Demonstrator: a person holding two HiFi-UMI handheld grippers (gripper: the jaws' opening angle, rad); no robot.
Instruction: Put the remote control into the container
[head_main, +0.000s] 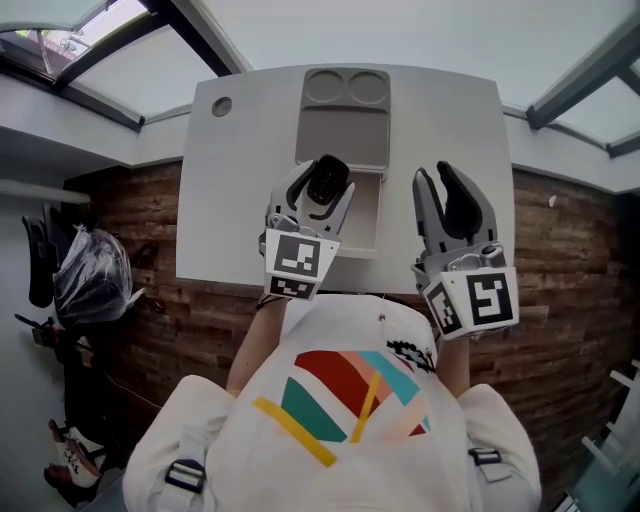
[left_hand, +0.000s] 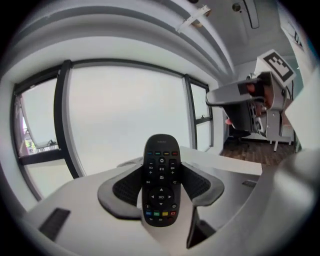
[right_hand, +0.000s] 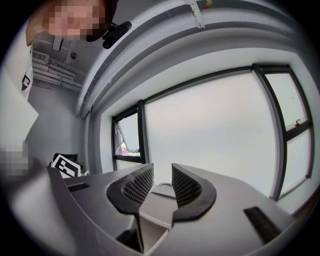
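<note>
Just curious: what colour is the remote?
The remote control is black, with coloured buttons; clearest in left gripper view.

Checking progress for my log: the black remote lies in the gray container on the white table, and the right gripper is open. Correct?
Not quite: the remote is not in the container; the left gripper holds it between its jaws, as the left gripper view shows. The container is on the table and the right gripper is open.
</note>
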